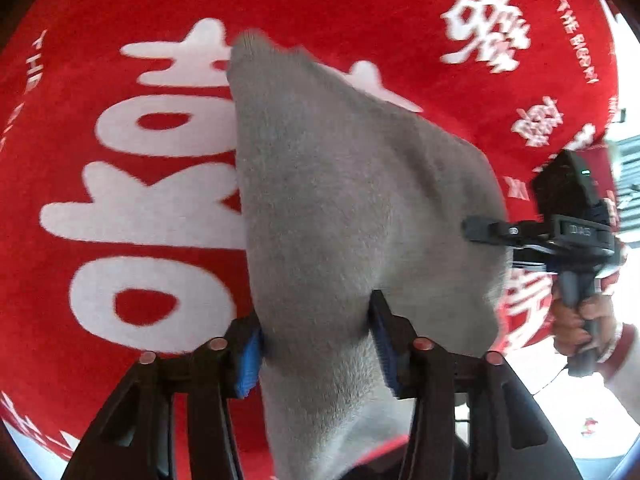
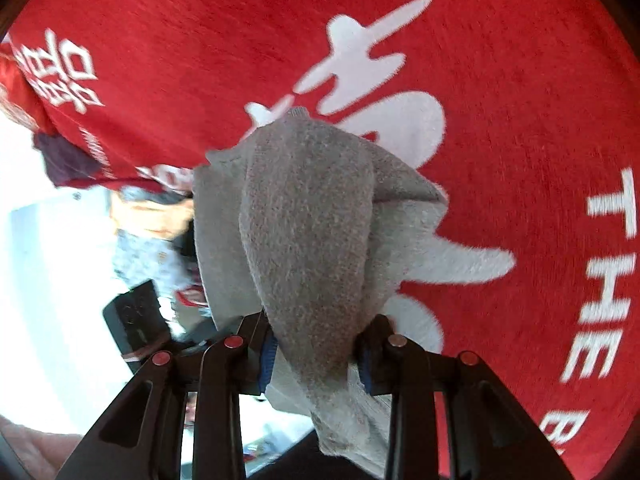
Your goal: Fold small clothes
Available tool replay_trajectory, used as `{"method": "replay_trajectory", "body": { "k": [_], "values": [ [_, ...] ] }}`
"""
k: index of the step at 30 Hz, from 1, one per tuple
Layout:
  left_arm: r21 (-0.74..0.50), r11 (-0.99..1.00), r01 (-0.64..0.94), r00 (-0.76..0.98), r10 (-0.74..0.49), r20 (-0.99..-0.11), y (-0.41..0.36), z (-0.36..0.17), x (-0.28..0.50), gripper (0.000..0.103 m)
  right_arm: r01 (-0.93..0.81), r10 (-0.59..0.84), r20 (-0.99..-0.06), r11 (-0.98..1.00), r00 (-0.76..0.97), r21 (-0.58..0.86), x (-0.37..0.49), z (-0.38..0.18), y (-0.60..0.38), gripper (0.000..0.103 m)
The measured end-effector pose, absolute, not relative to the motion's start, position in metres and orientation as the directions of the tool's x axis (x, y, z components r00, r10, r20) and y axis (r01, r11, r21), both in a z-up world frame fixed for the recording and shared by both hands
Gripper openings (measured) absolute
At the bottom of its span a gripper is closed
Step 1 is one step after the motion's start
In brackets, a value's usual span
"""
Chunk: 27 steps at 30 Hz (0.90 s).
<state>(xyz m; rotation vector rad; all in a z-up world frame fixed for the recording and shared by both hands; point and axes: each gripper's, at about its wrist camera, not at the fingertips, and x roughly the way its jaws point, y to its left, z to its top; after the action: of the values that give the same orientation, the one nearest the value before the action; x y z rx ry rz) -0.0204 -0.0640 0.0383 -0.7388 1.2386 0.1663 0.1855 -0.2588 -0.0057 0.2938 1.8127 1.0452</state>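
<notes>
Grey garment (image 1: 352, 208) between both grippers

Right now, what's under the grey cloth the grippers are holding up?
Under the grey cloth lies a red mat with large white characters. The cloth covers part of the lettering, so what sits directly beneath it cannot be seen.
</notes>
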Motion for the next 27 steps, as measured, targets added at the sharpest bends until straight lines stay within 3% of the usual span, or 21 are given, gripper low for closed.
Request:
{"method": "replay_trajectory", "body": {
  "k": [3,5,6,11,12,14,24,27],
  "values": [
    [-0.421,0.750,-0.511,0.357,-0.260,-0.897,-0.058,0.034,-0.022,0.065,-0.330,0.523,-0.732,0.663,-0.438,0.672,0.191,-0.011,-0.258,0.044],
    [-0.381,0.770,-0.511,0.337,-0.229,-0.913,-0.061,0.036,-0.024,0.071,-0.383,0.482,-0.773,0.678,-0.412,0.627,0.191,-0.012,-0.257,0.058],
    [-0.365,0.776,-0.514,0.327,-0.216,-0.920,-0.062,0.037,-0.024,0.076,-0.418,0.469,-0.789,0.673,-0.396,0.610,0.189,-0.008,-0.257,0.058],
    [-0.300,0.776,-0.555,0.305,-0.146,-0.941,-0.065,0.047,-0.030,0.080,-0.474,0.402,-0.855,0.714,-0.326,0.516,0.186,0.007,-0.270,0.071],
    [-0.284,0.777,-0.563,0.300,-0.128,-0.945,-0.065,0.050,-0.032,0.093,-0.472,0.397,-0.861,0.720,-0.319,0.508,0.185,0.009,-0.272,0.071],
    [-0.219,0.784,-0.581,0.285,-0.056,-0.957,-0.066,0.057,-0.036,0.102,-0.472,0.386,-0.873,0.735,-0.299,0.487,0.184,0.012,-0.284,0.072],
    [-0.050,0.767,-0.639,0.225,0.125,-0.966,-0.073,0.082,-0.055,0.102,-0.478,0.284,-0.933,0.802,-0.221,0.357,0.148,0.048,-0.310,0.074],
    [-0.052,0.755,-0.654,0.222,0.126,-0.967,-0.074,0.092,-0.060,0.102,-0.487,0.268,-0.941,0.806,-0.205,0.336,0.129,0.064,-0.313,0.082]
  ]
}}
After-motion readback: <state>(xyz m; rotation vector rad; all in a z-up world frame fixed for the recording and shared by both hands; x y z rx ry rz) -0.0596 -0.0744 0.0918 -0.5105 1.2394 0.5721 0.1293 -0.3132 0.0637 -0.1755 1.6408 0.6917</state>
